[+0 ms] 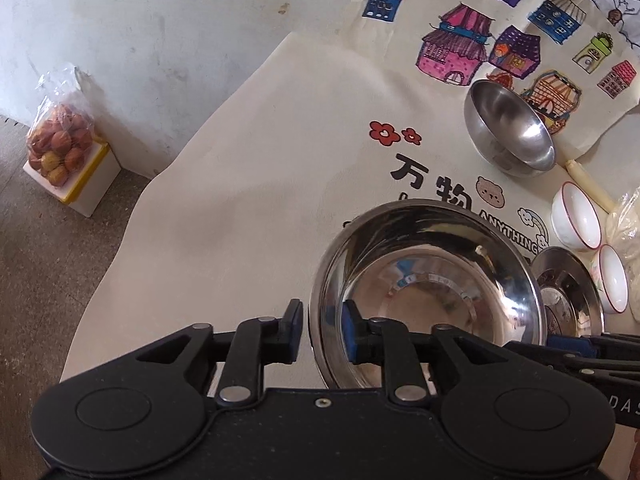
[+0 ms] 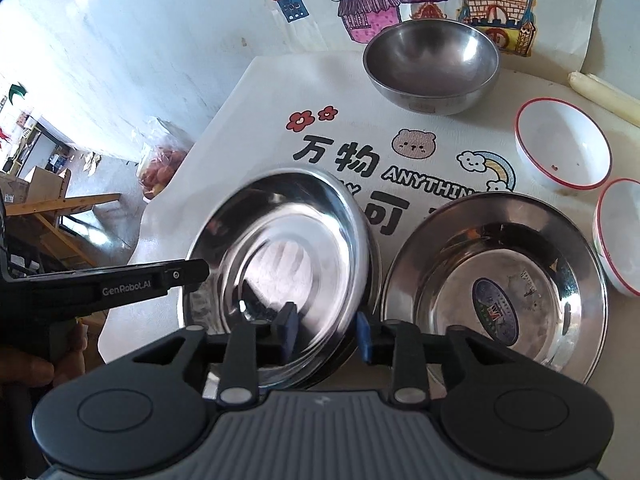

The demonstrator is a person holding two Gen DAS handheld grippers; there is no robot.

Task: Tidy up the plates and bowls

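Straddling steel plate (image 1: 432,280) rim, left tool (image 1: 322,334); unclamped

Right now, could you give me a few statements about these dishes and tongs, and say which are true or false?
1. Both tongs straddle the rim of the same steel plate. True: the left tongs and right tongs each have one pad inside it.
2. The second steel plate carries a sticker. True.
3. Three white bowls stand on the table. False: two red-rimmed white bowls show.
4. The deep steel bowl lies upside down. False: it stands upright.
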